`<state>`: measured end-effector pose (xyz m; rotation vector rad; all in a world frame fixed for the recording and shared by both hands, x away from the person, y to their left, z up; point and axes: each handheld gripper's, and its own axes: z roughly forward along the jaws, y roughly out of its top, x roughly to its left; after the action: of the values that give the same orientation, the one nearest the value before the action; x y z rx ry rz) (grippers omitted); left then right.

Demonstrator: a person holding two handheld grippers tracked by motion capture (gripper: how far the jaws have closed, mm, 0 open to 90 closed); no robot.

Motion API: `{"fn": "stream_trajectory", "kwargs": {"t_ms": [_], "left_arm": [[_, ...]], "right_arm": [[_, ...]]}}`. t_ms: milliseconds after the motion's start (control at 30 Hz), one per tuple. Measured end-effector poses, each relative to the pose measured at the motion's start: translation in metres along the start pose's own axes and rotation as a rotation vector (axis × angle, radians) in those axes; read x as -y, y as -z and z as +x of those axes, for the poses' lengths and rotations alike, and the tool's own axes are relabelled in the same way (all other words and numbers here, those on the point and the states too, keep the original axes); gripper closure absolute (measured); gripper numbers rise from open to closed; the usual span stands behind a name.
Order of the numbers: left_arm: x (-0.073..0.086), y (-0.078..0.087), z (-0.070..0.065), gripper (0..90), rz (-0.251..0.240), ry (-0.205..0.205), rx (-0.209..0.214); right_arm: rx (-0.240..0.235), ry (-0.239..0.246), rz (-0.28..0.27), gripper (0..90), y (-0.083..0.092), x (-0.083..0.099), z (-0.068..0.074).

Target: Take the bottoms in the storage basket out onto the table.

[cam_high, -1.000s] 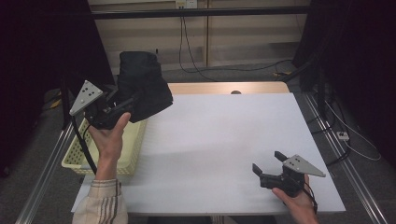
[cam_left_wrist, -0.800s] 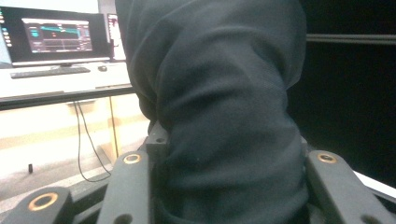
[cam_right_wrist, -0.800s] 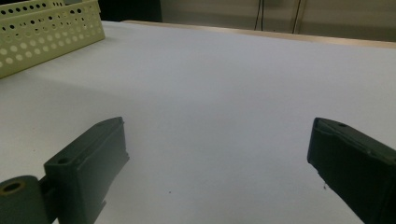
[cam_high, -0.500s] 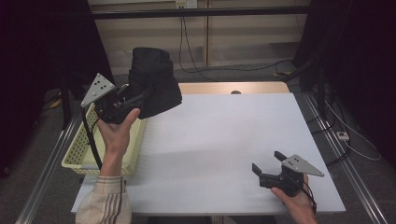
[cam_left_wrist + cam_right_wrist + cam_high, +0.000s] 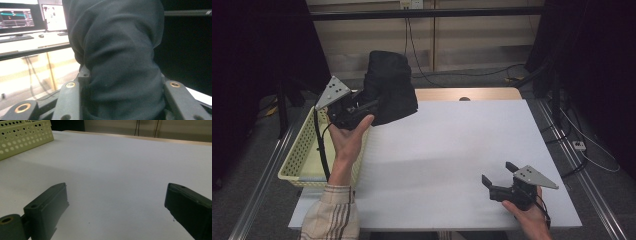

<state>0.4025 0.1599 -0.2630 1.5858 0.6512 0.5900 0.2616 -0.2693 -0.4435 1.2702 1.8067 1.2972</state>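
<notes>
The left gripper (image 5: 371, 106) is clenched on a bundled black garment (image 5: 389, 87), and over the last second it has carried that bundle up and toward twelve o'clock, away from the yellow basket (image 5: 302, 152) at the table's nine o'clock edge. The cloth now hangs in the air above the far-left corner of the white table (image 5: 452, 150), clear of both basket and tabletop. In the left gripper view the dark fabric (image 5: 117, 57) is pinched between the jaws and bulges out above them.

The right gripper (image 5: 498, 179) has not moved: it rests near the five o'clock corner, jaws spread wide over bare table, holding nothing.

The lift suggests the garment has been taken out of the basket and is on its way to the open table, probably to be laid down there; the idle hand looks ready to help.
</notes>
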Motion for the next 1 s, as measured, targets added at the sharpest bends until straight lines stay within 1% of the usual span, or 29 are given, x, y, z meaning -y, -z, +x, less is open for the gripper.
{"fn": "stream_trajectory", "kwargs": {"t_ms": [67, 100, 133, 167, 233, 267, 300, 433, 567, 667, 700, 767, 867, 1000], "left_arm": [[0.002, 0.000, -0.001, 53.3, -0.006, 0.019, 0.012], [0.003, 0.001, -0.001, 53.3, 0.000, 0.014, 0.015], [0.003, 0.000, -0.003, 53.3, -0.005, 0.022, 0.013], [0.003, 0.000, -0.004, 53.3, 0.002, 0.010, 0.008], [0.004, -0.002, -0.007, 53.3, 0.004, 0.016, 0.007], [0.005, -0.003, -0.007, 53.3, 0.009, 0.017, 0.014], [0.006, -0.005, -0.007, 53.3, 0.008, 0.026, 0.020], [0.009, -0.009, -0.010, 53.3, 0.023, 0.023, 0.022], [0.012, -0.015, -0.013, 53.3, 0.033, 0.030, 0.037], [0.013, -0.017, -0.016, 53.3, 0.039, 0.022, 0.045], [0.013, -0.018, -0.017, 53.3, 0.038, 0.026, 0.050], [0.014, -0.020, -0.019, 53.3, 0.048, 0.021, 0.053], [0.016, -0.024, -0.022, 53.0, 0.048, 0.044, 0.070], [0.016, -0.029, -0.028, 52.9, 0.059, 0.034, 0.081]], "right_arm": [[-0.003, 0.007, -0.002, 4.7, 0.000, 0.000, 0.000], [-0.003, 0.005, -0.006, 4.7, 0.002, -0.001, 0.000], [-0.003, 0.005, -0.006, 4.7, 0.002, -0.001, 0.000], [-0.005, 0.000, -0.005, 4.7, 0.001, -0.001, -0.001], [-0.004, 0.001, -0.003, 4.7, 0.001, 0.000, -0.001], [-0.006, 0.000, -0.005, 4.7, 0.002, -0.001, -0.001], [-0.007, -0.004, -0.006, 4.7, 0.002, -0.001, -0.001], [-0.007, 0.000, -0.005, 4.7, 0.002, -0.001, 0.000], [-0.012, -0.007, -0.007, 4.7, 0.002, -0.001, 0.000], [-0.013, -0.003, -0.007, 4.7, 0.002, 0.000, 0.000], [-0.012, -0.002, -0.006, 4.7, 0.002, 0.000, 0.000], [-0.013, -0.001, -0.005, 4.7, 0.002, 0.000, 0.001], [-0.014, 0.007, -0.004, 4.6, 0.002, 0.000, 0.001], [-0.010, 0.002, -0.004, 4.6, 0.001, 0.000, 0.000]]}}
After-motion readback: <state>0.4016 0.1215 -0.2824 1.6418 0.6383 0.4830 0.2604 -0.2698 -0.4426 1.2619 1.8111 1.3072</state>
